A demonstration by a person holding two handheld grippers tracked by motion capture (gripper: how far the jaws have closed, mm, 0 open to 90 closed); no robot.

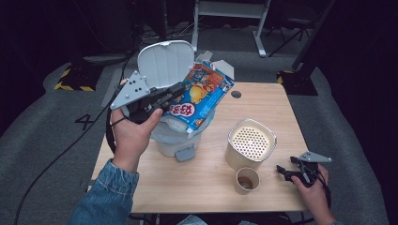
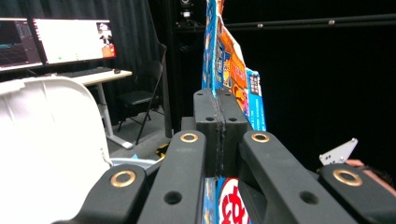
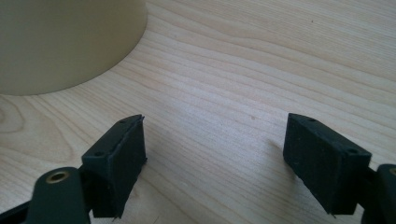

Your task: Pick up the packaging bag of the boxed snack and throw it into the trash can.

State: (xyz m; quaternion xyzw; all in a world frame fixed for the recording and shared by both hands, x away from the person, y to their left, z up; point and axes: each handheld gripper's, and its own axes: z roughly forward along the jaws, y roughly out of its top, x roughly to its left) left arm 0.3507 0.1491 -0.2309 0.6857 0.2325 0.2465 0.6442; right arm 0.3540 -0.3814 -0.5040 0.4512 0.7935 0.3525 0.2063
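Snack packet pinched in my left gripper above the white bin.

My left gripper (image 1: 176, 92) has its jaws pressed together on the edge of the blue and orange snack packet (image 1: 202, 95), which hangs tilted over the open white bin (image 1: 174, 140), just in front of the bin's raised lid (image 1: 165, 62). My right gripper (image 1: 285, 171) rests low on the wooden table (image 1: 206, 187), well to the right of the bin, beyond the beige perforated container (image 1: 251, 143) and the paper cup (image 1: 247, 180), its jaws parted with nothing between them.
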